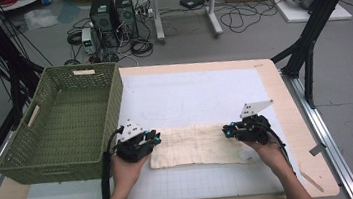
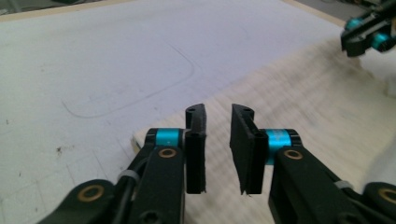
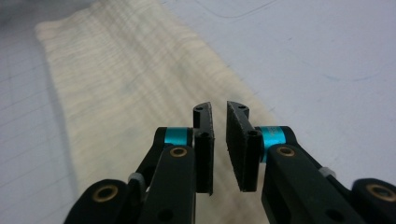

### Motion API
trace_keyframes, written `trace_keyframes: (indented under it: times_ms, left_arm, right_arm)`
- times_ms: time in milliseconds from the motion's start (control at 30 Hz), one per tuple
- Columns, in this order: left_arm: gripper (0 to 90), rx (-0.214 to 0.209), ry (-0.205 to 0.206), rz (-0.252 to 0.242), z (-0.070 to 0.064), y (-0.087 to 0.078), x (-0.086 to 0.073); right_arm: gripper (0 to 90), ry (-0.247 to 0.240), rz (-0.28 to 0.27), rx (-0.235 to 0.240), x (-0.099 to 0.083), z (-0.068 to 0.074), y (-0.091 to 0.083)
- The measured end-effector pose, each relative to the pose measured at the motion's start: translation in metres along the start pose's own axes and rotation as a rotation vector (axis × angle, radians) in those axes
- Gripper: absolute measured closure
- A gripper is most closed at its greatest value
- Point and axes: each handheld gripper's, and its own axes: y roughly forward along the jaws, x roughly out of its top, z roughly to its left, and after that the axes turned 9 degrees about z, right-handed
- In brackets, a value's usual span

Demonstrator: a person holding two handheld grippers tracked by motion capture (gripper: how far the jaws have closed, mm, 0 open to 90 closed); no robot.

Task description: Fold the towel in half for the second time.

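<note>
You're holding both sets of jaws slightly apart with nothing between them, left gripper (image 1: 155, 137) hovering at the left end of the cream cloth (image 1: 195, 145) and right gripper (image 1: 226, 132) at its right end, probably lining up to pinch both ends together. The cloth's lying flat along the near side of the white mat (image 1: 199, 94), with the green basket (image 1: 66, 117) sitting just left, likely its destination.

tool (image 2: 218, 149): black jaws | cyan collars | brass screws | black cable
</note>
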Motion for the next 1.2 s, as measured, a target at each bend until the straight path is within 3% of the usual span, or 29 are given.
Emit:
trace_keyframes:
  times_ms: [100,233,333,500,667,767,867,967,1033,1100,1200]
  left_arm:
    - [85.2,0.031,-0.021,0.024,0.004,0.014,0.003]
    - [87.1,0.078,-0.024,0.16,0.011,0.033,-0.001]
    - [88.1,0.12,-0.024,0.215,0.013,0.038,-0.003]
    - [88.9,0.148,-0.007,0.221,0.012,0.039,-0.004]
    - [88.7,0.143,-0.011,0.217,0.014,0.038,-0.003]
    - [84.1,0.13,-0.018,0.175,0.015,0.034,-0.002]
    - [78.4,0.112,-0.041,0.13,0.017,0.031,0.002]
    - [69.6,0.097,-0.056,0.138,0.02,0.033,0.008]
    - [64.1,0.096,-0.077,0.149,0.022,0.036,0.01]
    - [59.2,0.102,-0.109,0.156,0.025,0.04,0.009]
    - [56.7,0.109,-0.131,0.206,0.028,0.046,0.006]
  right_arm:
    - [83.4,0.016,0.016,-0.012,0.007,-0.009,0.008]
    - [84.4,0.06,0.061,-0.033,0.004,-0.02,0.021]
    - [84.4,0.087,0.123,-0.042,-0.002,-0.026,0.028]
    - [84.3,0.103,0.127,-0.056,-0.008,-0.029,0.024]
    - [83.5,0.132,0.109,-0.061,-0.018,-0.034,0.017]
    - [78.3,0.136,0.099,-0.055,-0.018,-0.034,0.014]
    - [70.0,0.126,0.051,-0.073,-0.012,-0.033,0.008]
    - [61.6,0.144,0.036,-0.106,-0.005,-0.037,0.003]
    - [59.6,0.158,0.064,-0.113,-0.005,-0.042,0.003]
    - [59.0,0.193,0.071,-0.091,-0.009,-0.048,0.005]
    - [58.9,0.22,0.098,-0.064,-0.014,-0.053,0.009]
